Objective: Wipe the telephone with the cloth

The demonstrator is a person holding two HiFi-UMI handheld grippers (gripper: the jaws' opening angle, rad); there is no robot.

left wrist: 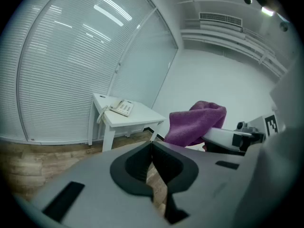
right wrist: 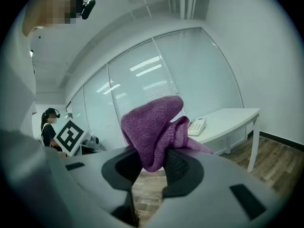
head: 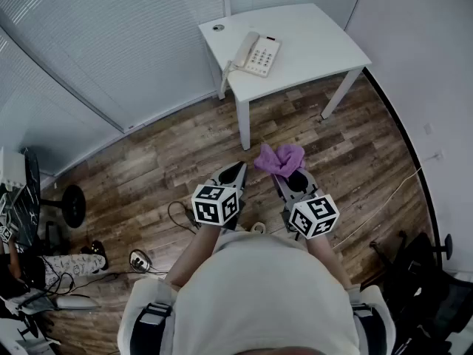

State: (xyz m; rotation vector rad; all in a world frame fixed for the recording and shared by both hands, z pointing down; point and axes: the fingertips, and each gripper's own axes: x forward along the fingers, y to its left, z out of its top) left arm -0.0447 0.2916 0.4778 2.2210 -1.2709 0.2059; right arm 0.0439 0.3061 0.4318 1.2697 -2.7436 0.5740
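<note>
A white telephone point(head: 256, 54) lies on a small white table point(head: 310, 39) ahead of me; the same telephone point(left wrist: 122, 107) shows far off in the left gripper view and the telephone point(right wrist: 195, 126) in the right gripper view. My right gripper point(head: 283, 174) is shut on a purple cloth point(head: 280, 159), which bunches up above its jaws as the cloth point(right wrist: 156, 126). My left gripper point(head: 238, 171) hangs beside it at the same height, shut and empty, the cloth point(left wrist: 196, 123) to its right. Both grippers are well short of the table, over the wood floor.
Window blinds point(head: 126, 43) run along the left wall, a white wall point(head: 421, 58) along the right. Cables and a power strip point(head: 139, 260) lie on the floor at my left. Chairs and gear point(head: 29, 213) stand at the far left, a dark chair point(head: 421, 287) at the lower right.
</note>
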